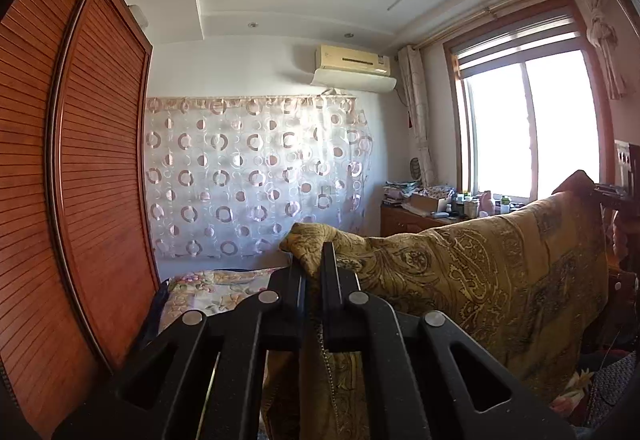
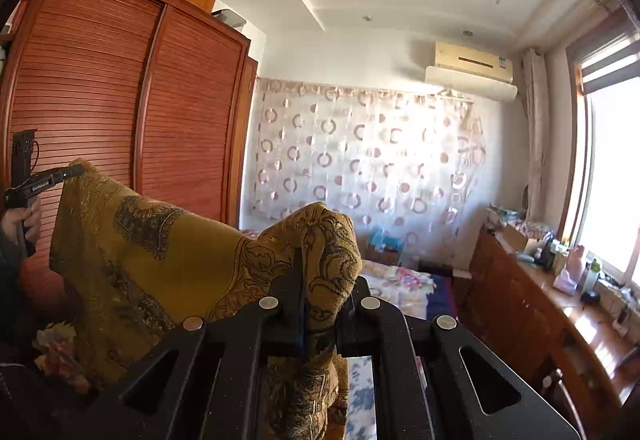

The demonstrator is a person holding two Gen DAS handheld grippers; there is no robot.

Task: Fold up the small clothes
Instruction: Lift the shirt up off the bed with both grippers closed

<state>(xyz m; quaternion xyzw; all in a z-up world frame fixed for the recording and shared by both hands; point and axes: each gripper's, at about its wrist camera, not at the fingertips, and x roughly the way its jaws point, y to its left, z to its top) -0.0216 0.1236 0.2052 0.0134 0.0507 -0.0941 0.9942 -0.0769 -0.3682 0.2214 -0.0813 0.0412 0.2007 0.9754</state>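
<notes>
Fabric hides most of what hangs below your grippers: the paisley cloth (image 1: 500,260) drops out of frame past both cameras. You have the left gripper (image 1: 314,264) clamped on one top corner and the right gripper (image 2: 316,272) on the other, so its upper edge runs level between them, above the bed (image 2: 400,280).

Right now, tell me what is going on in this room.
A person is holding up a mustard paisley cloth with two handheld grippers. The left gripper pinches one top corner, the right gripper the other, both shut on the fabric. The cloth hangs spread between them above the floral bed, not yet folded.
</notes>
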